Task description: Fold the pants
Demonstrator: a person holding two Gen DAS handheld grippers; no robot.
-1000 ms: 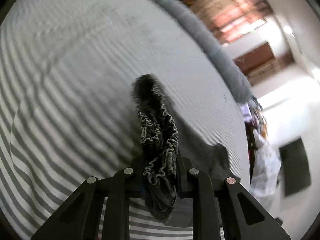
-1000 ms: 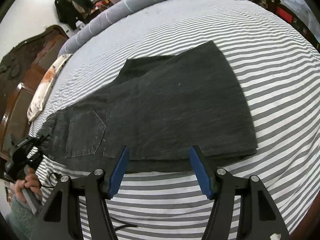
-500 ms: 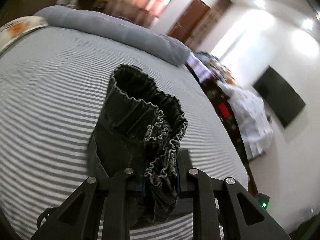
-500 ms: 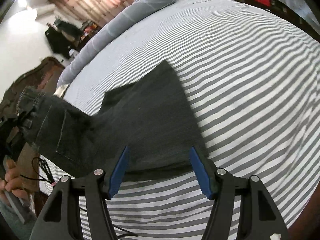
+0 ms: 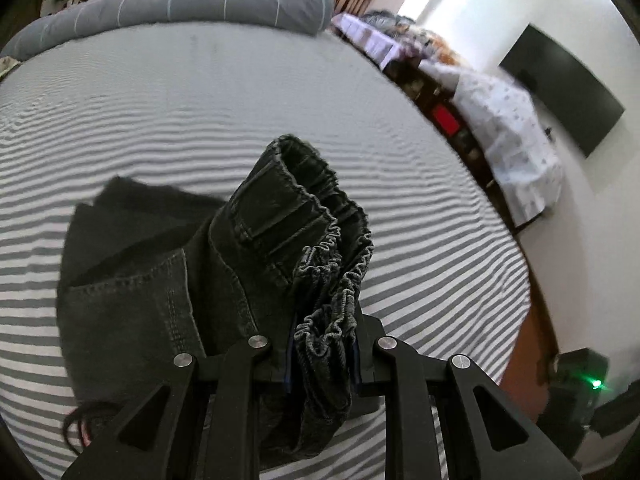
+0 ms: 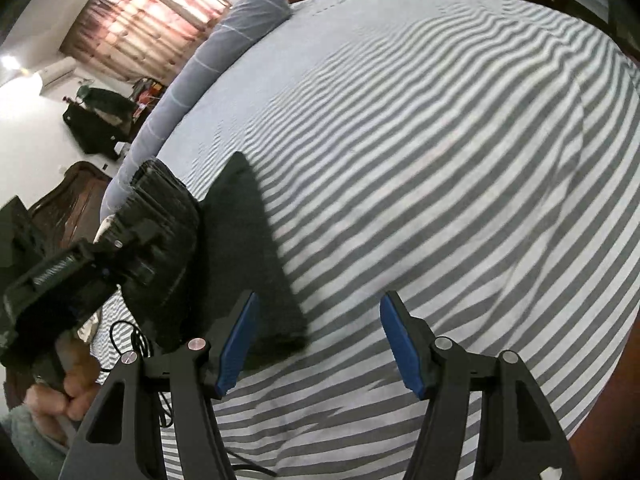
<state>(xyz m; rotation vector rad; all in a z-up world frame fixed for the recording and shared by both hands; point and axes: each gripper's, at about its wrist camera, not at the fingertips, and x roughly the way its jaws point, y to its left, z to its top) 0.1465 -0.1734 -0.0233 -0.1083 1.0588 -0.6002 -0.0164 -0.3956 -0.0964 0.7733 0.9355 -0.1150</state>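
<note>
Left gripper (image 5: 322,354): clamped on dark denim pants (image 5: 160,300) waistband, lower centre.
Right gripper (image 6: 318,344): jaws apart, empty; folded edge lies lower left.

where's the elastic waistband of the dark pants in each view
Left wrist view: the waistband is at centre, bunched between the fingers of the left gripper and rising above them.
Right wrist view: it is at mid-left, a dark bunch lifted off the bed in the left gripper; the right gripper stands open and empty.
Shared landmark: the grey bolster pillow along the far edge of the striped bedsheet.
</note>
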